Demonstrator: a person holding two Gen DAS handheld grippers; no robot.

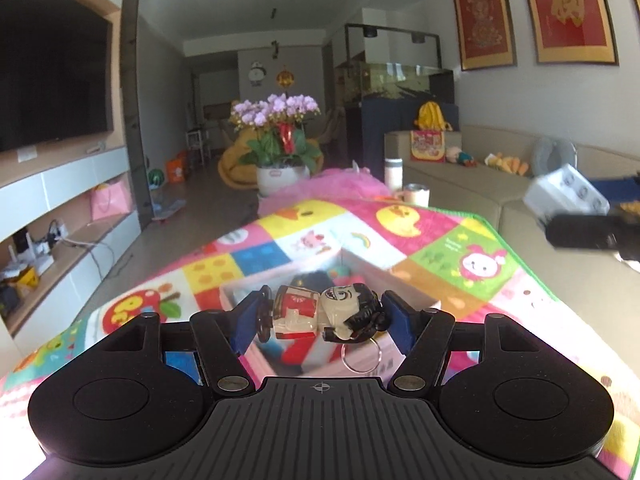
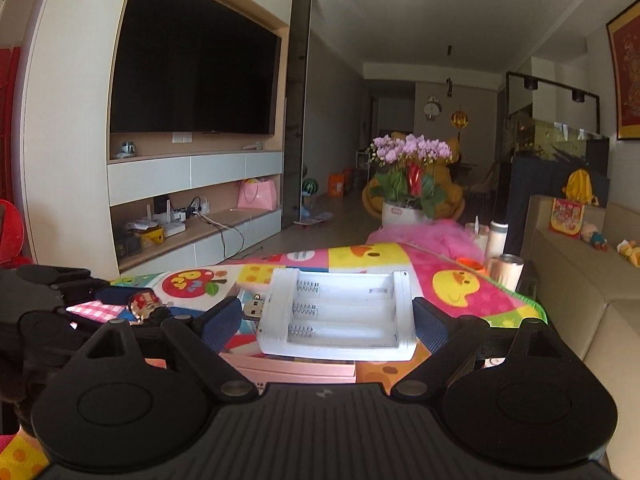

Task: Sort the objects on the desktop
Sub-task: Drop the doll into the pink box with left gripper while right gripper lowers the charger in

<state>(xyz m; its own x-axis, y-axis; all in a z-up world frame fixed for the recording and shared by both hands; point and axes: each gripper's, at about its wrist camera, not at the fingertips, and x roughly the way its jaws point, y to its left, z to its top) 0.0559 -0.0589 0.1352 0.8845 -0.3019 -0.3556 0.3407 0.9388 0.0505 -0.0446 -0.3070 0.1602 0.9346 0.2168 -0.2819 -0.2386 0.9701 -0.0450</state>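
My left gripper (image 1: 322, 314) is shut on a small toy figure keychain (image 1: 326, 312), lying sideways between the blue pads, red body left, black-haired head right, its metal ring (image 1: 360, 358) hanging below. Beneath it stands an open box (image 1: 400, 280) with several toys inside. My right gripper (image 2: 332, 316) is shut on a white battery charger (image 2: 340, 316) with spring slots and a USB plug (image 2: 254, 308) on its left. In the left wrist view the charger (image 1: 566, 194) appears at the far right, held up. In the right wrist view the keychain figure (image 2: 146, 304) shows at the left, in the other gripper.
A colourful cartoon cloth (image 1: 440, 252) covers the table. A pink box (image 2: 296, 368) lies under the charger. At the table's far end stand a cup (image 2: 506, 270), a white bottle (image 2: 496, 240) and a flower pot (image 2: 404, 184). A beige sofa (image 2: 580, 280) runs along the right.
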